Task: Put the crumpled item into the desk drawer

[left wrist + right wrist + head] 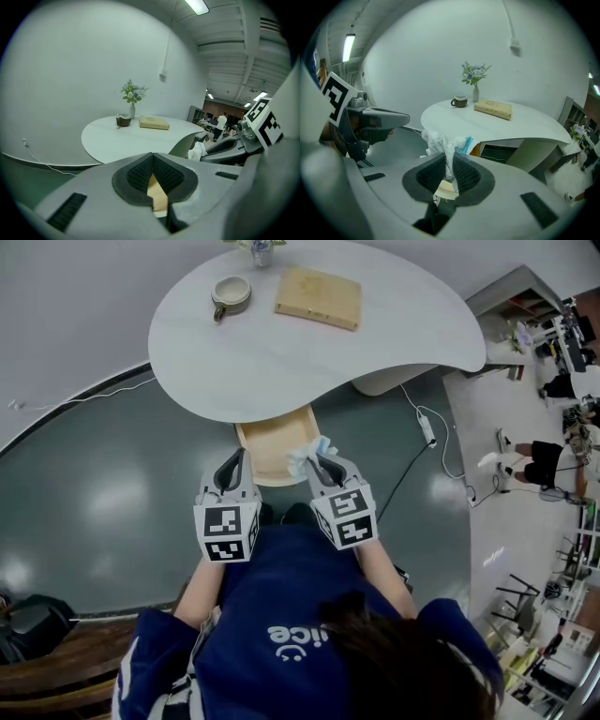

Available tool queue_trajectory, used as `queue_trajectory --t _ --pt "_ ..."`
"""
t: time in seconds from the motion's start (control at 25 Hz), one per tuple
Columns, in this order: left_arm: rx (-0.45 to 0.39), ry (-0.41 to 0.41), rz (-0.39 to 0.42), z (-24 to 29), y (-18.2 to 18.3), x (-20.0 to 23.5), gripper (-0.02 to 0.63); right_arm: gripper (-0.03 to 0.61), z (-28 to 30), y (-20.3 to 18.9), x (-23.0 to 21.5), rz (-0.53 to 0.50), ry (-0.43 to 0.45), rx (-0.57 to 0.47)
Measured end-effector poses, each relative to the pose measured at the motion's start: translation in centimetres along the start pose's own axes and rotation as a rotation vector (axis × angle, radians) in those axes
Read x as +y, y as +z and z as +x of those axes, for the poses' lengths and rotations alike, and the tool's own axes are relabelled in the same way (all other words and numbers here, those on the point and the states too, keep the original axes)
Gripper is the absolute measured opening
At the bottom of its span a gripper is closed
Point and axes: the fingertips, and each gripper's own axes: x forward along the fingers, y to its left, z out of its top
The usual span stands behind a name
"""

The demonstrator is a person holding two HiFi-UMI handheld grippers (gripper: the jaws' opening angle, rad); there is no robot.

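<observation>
While the right claw [319, 457] is clamped on the crumpled paper [307, 450], white with a blue patch, the wad sits above the right edge of the open wooden drawer [270, 442], at 12 o'clock from the person. Just beside it, the left claw [234, 459] is closed on nothing, over the drawer's left edge. Both claws are just short of the white bench's [281, 357] curved near edge, from under which the drawer juts. A mug [231, 294] stands at 11 o'clock and a tan book [318, 297] at 1 o'clock, both well back from that edge. Green floor [103, 493] spreads at 9 o'clock, and a white cable [441, 451] runs at 3 o'clock.
</observation>
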Motion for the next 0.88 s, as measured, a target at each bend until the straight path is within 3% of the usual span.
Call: queue_trajectory --t 0.24,0.88 --pt "0.011 -0.01 -0.002 1.0 0.4 1.3 0.003 0.057 1.6 0.4 -0.1 0.021 0.006 0.034" --pt "0.011 0.085 -0.054 1.8 1.8 2.8 0.003 0.057 5.9 0.8 -1.5 -0.111 0.09 0.17"
